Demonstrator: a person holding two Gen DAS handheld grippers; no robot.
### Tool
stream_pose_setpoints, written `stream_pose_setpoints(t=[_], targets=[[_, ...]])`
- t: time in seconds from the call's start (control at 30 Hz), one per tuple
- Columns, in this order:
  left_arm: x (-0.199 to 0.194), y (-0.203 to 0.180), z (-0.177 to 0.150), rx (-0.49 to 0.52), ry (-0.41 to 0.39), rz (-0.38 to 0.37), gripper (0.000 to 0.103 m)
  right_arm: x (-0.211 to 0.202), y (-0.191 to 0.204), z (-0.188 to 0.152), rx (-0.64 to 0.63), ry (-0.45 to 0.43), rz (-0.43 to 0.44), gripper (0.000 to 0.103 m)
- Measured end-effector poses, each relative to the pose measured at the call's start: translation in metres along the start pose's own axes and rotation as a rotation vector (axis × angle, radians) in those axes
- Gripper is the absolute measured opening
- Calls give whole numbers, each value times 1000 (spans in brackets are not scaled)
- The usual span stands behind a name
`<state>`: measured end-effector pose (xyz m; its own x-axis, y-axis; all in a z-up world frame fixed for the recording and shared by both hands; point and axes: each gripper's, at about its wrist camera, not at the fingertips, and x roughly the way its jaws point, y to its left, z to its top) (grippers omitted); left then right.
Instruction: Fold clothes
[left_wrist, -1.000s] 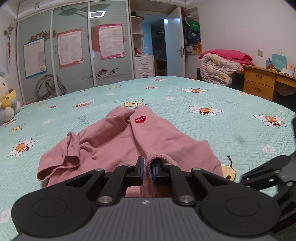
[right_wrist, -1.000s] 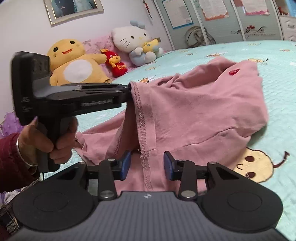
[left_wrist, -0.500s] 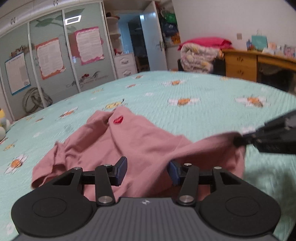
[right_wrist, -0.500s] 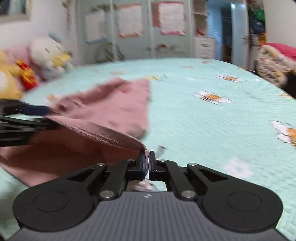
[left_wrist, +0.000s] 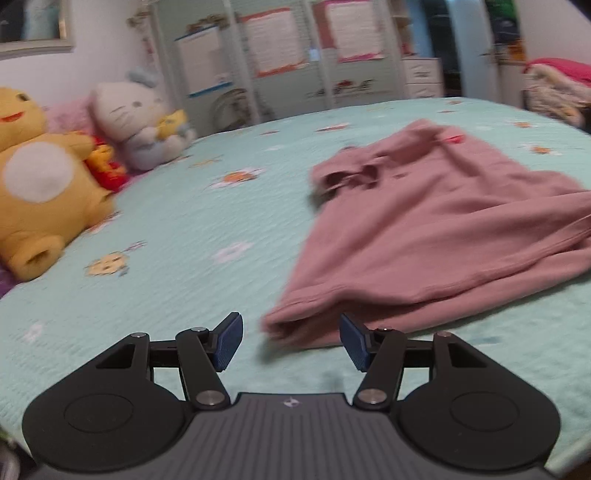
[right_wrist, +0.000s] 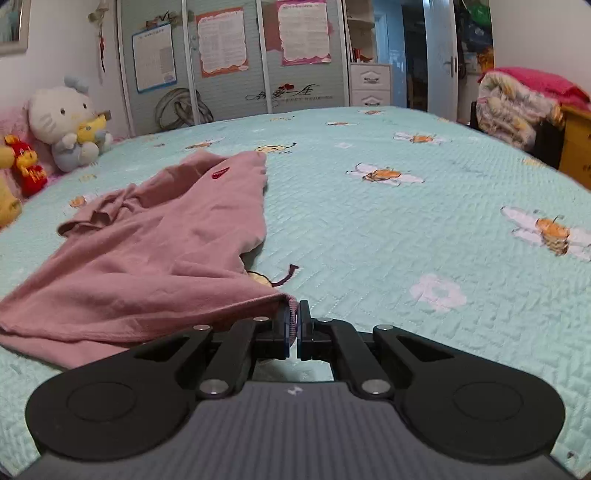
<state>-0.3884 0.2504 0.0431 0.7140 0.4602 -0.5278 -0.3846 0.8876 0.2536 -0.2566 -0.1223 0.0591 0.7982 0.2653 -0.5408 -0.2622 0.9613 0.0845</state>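
fingers of the left gripper (left_wrist: 291, 341) just spread, releasing the pink shirt (right_wrist: 155, 258); right gripper (right_wrist: 292, 328) now pinches its hem.

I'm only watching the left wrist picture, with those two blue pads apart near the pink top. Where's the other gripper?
Observer: The right gripper is shut on the pink top's hem at one corner.
Operator: And mine holds nothing?
Observer: The left gripper has just been opening; nothing sits between its pads, and the right view doesn't show it.
Operator: What's to the right of the top?
Observer: Open bedspread, then a wooden dresser beside the bed.
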Motion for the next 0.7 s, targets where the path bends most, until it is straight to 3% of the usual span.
stream_pose_setpoints(t=[0.1,0.27,0.33,0.37,0.4,0.57,0.7], targets=[[19,4,3,-4,15,6,61,-1,2,4,1,-6,-13,1],[49,23,2,-82,72,-124,61,9,0,10,-8,5,-29,1],[56,28,2,-120,98,-180,44,13,-1,10,-5,10,-28,1],[60,30,2,-140,111,-208,11,15,-1,11,-7,11,-26,1],[58,32,9,-168,102,-217,6,17,-1,12,-8,10,-24,1],[34,49,64,-310,22,-208,7,10,-11,38,14,-41,-63,1],[3,52,103,-321,-10,-201,8,-18,-25,59,39,-92,-88,1]])
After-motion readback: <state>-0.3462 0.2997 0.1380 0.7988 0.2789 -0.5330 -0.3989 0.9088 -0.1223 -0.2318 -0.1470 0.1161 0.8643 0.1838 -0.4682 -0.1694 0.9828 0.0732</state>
